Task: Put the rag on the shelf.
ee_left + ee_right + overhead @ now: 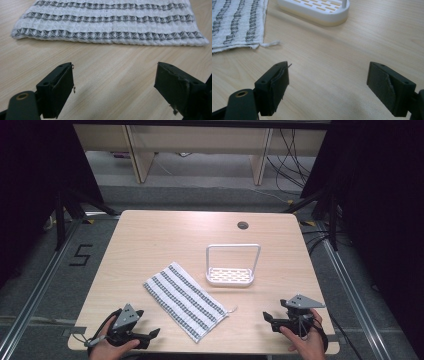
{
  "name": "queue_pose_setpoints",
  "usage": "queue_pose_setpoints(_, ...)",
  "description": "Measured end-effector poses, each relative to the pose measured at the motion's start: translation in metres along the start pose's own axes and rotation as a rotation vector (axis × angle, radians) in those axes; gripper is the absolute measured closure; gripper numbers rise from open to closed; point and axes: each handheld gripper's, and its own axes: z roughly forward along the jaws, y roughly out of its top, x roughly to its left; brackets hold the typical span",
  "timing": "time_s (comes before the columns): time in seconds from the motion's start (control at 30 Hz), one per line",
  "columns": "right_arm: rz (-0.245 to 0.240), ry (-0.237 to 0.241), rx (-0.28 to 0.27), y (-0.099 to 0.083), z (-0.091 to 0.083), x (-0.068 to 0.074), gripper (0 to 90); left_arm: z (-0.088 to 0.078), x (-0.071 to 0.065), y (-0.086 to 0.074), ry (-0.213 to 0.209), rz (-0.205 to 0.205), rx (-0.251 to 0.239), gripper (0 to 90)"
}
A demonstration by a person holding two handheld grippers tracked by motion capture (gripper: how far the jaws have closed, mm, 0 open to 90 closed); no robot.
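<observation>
The striped towel [186,300] lies flat on the table [150,240], between both grippers; its far edge is cut off in the left gripper view. The left gripper [150,336] and right gripper [269,319] hold nothing, fingers wide apart.

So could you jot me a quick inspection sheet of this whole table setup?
Surface: light wooden table, round cable hole near the far edge.
Job's things: folded striped waffle towel lying flat; white slotted rack with a hoop handle beside it, apart.
Clutter: nothing seen.
Grippers: left gripper and right gripper at the near edge, jaws open, empty.
Cables: loose black ones on the floor beyond.
Surroundings: grey floor, wooden furniture legs, dark curtains.
</observation>
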Motion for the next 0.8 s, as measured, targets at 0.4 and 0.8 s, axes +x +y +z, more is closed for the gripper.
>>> queue_pose_setpoints(0.4,-0.053,0.016,-0.011,0.002,0.002,0.002,24.7,0.004,-0.016,0.005,-0.026,0.017,-0.001,15.0)
queue_pose_setpoints(0.8,-0.105,0.067,0.012,0.012,0.008,0.025,30.1,0.015,-0.042,0.013,-0.089,0.036,0.018,18.3)
